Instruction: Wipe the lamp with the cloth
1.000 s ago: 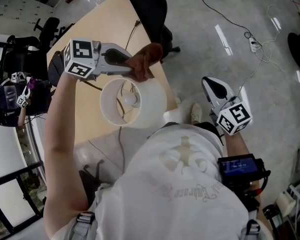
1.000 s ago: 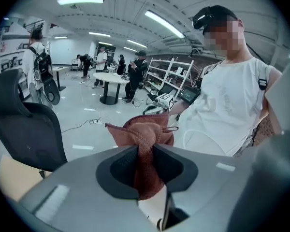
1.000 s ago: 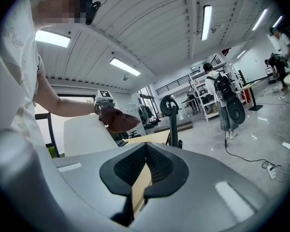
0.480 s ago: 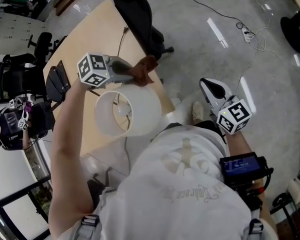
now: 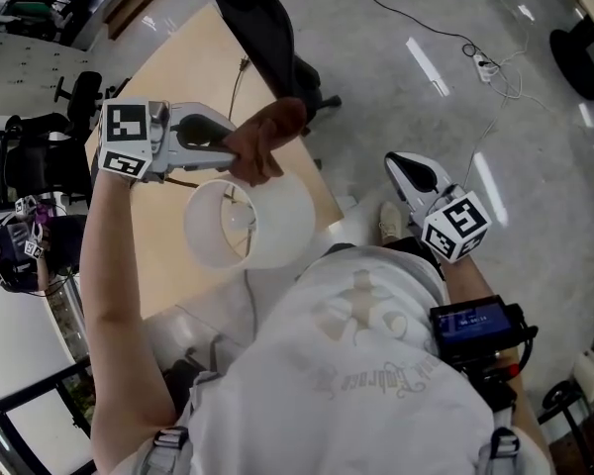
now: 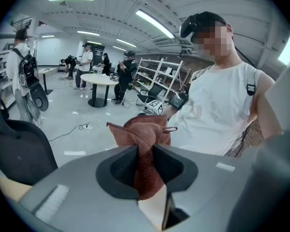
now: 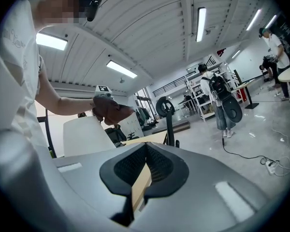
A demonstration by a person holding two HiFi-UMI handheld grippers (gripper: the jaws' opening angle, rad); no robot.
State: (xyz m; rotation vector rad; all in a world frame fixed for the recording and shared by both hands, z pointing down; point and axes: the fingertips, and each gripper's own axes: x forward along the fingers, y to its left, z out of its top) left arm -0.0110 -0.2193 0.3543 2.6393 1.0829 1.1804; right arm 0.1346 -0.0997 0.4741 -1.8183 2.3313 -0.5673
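Observation:
A white lamp shade [image 5: 252,221] stands on the tan table [image 5: 178,77], its bulb [image 5: 240,221] visible inside. My left gripper [image 5: 233,148] hovers just over the shade's far rim, shut on a bunched reddish-brown cloth [image 5: 265,135]. In the left gripper view the cloth [image 6: 144,151] is pinched between the pads of the left gripper [image 6: 145,167] and spills out in front. Whether the cloth touches the shade I cannot tell. My right gripper [image 5: 408,171] hangs beside the person's right side, off the table, shut and empty. The right gripper [image 7: 146,166] looks across at the shade [image 7: 84,134] and cloth [image 7: 111,112].
A black office chair [image 5: 262,28] stands at the table's far edge. The lamp's cord [image 5: 240,72] trails across the tabletop. Cables and a power strip [image 5: 485,64] lie on the grey floor at right. More chairs [image 5: 74,92] are at left; several people stand in the background.
The left gripper with the cloth dipped toward the shade's rim, then drew back to the left and slightly up. The right gripper stayed in place.

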